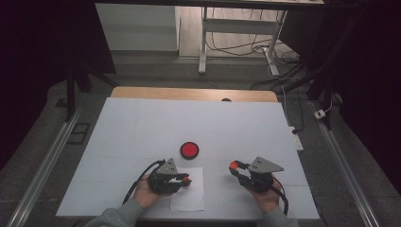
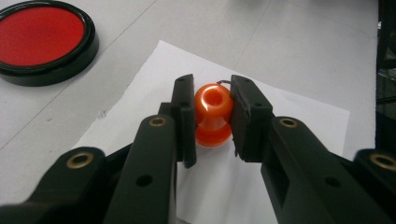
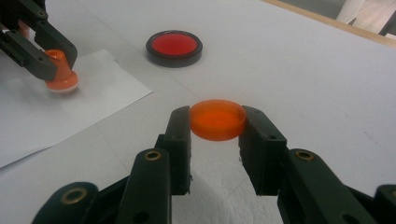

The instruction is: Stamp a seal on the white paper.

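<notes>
A dim room, cables trailing across the floor past the far edge, and in front a table [image 1: 142,123] under a pale cover. From the high view, a round red ink pad [image 1: 189,150] in a black case sits mid-table, lid off. Just nearer the person lies a sheet of paper [image 1: 194,196]. The left gripper [image 1: 184,179] hangs over that sheet, and the right gripper [image 1: 234,166] sits well apart to the right, something orange at its tips.

Now the left gripper view: the jaws are clamped on an orange stamp [image 2: 213,114], squeezing its narrow waist, knob end toward the camera, base down at the paper [image 2: 299,107]. Whether the base is truly pressing the sheet or just above it, I cannot tell from here. The ink pad [image 2: 42,39] shows at upper left, near but clear of the paper.

Over to the right gripper view: its jaws are closed on a shallow orange cap [image 3: 218,119], held level just off the table, one pad on each side of the rim. Farther off at upper left, the left gripper [image 3: 56,63] stands the stamp [image 3: 60,77] on the paper [image 3: 93,98], and the ink pad [image 3: 173,46] lies beyond.

My read: this is the stamping step, the stamp down on the sheet and its cap parked in the other hand. Next should come a straight lift, so the print doesn't smear, then bringing cap and stamp together, which calls for lining the cap up squarely with the base.
</notes>
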The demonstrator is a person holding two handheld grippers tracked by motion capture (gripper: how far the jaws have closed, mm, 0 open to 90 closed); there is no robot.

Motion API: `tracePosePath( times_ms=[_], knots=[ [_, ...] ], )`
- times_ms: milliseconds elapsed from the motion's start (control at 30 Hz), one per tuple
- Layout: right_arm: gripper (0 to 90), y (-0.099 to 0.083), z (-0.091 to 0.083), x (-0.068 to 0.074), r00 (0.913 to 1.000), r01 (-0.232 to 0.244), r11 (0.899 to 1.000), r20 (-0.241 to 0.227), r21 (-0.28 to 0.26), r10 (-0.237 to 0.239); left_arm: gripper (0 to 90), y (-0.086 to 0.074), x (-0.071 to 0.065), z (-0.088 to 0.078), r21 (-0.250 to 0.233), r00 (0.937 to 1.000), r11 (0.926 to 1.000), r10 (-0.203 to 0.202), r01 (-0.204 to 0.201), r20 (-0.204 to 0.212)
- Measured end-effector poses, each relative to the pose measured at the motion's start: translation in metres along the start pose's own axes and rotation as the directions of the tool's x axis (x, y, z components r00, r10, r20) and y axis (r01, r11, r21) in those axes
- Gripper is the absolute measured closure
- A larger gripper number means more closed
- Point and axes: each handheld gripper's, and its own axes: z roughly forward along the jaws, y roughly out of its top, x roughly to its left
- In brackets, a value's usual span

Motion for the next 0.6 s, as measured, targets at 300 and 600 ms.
tracePosePath(
  times_ms=[300,600],
  knots=[
    [64.3,0.0001,-0.0004,-0.0001,1.0,0.002,1.0,0.001,0.003,-0.002,72.2,-0.001,-0.0011,0.0032,0.018,0.9997,0.9997,0.019,-0.019,-0.014],
    [64.4,-0.0001,-0.0004,-0.0003,1.0,0.0,1.0,0.001,0.001,0.0,72.3,-0.0023,-0.0038,0.0048,0.019,0.9983,0.9986,0.05,-0.05,-0.03]
  ],
)
